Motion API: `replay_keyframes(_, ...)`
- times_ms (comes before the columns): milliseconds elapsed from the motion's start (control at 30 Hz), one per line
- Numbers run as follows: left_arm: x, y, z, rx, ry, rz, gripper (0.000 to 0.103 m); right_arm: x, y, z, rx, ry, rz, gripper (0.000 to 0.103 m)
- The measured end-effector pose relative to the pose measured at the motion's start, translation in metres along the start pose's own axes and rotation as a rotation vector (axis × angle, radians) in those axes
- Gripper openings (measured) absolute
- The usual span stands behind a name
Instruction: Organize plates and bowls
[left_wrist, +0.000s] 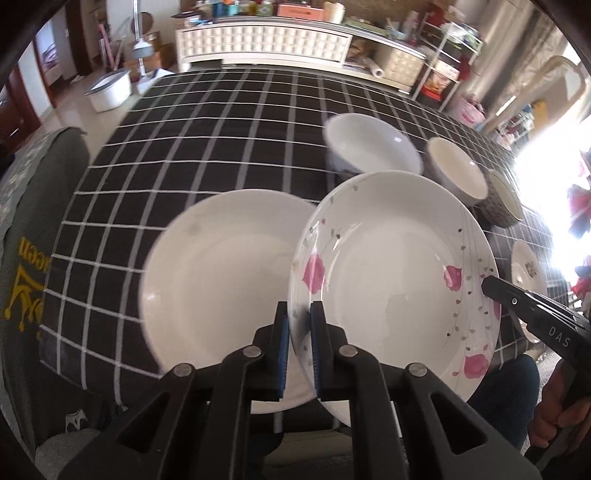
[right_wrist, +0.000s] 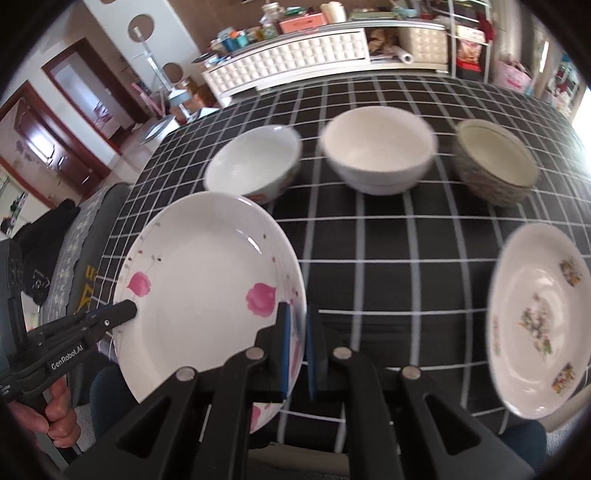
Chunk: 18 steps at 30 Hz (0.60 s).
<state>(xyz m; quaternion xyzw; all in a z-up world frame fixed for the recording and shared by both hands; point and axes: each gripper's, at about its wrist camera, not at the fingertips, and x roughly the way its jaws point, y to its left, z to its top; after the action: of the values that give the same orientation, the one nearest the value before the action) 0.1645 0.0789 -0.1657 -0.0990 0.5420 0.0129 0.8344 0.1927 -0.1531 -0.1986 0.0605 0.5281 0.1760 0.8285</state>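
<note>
A white plate with pink flowers (left_wrist: 399, 280) (right_wrist: 207, 291) is held lifted above the checked table. My left gripper (left_wrist: 299, 314) is shut on its left rim. My right gripper (right_wrist: 295, 314) is shut on its right rim; its finger (left_wrist: 517, 295) shows at the plate's right edge in the left wrist view. A plain white plate (left_wrist: 218, 280) lies on the table just left of the held one. Three bowls stand in a row behind: a white one with a patterned base (right_wrist: 255, 166), a plain white one (right_wrist: 376, 147) and a grey patterned one (right_wrist: 495, 162).
A plate with small flower prints (right_wrist: 539, 317) lies at the table's right front. The black cloth with white checks (right_wrist: 369, 258) covers the table. A grey chair back (left_wrist: 37, 236) stands at the left. A white cabinet (left_wrist: 266, 40) lies beyond the table.
</note>
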Motion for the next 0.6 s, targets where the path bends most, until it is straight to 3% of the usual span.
replay_keyframes(233,-0.009,0.037,-0.006,-0.047,-0.006,0.047,0.009,0.022,0.031,0.005,-0.057,0.037,0.013,0.011)
replay_keyframes(600,-0.009,0.071,-0.013,-0.106,0.009,0.055,0.009,0.041,0.064,0.009,-0.109,0.075,0.009,0.011)
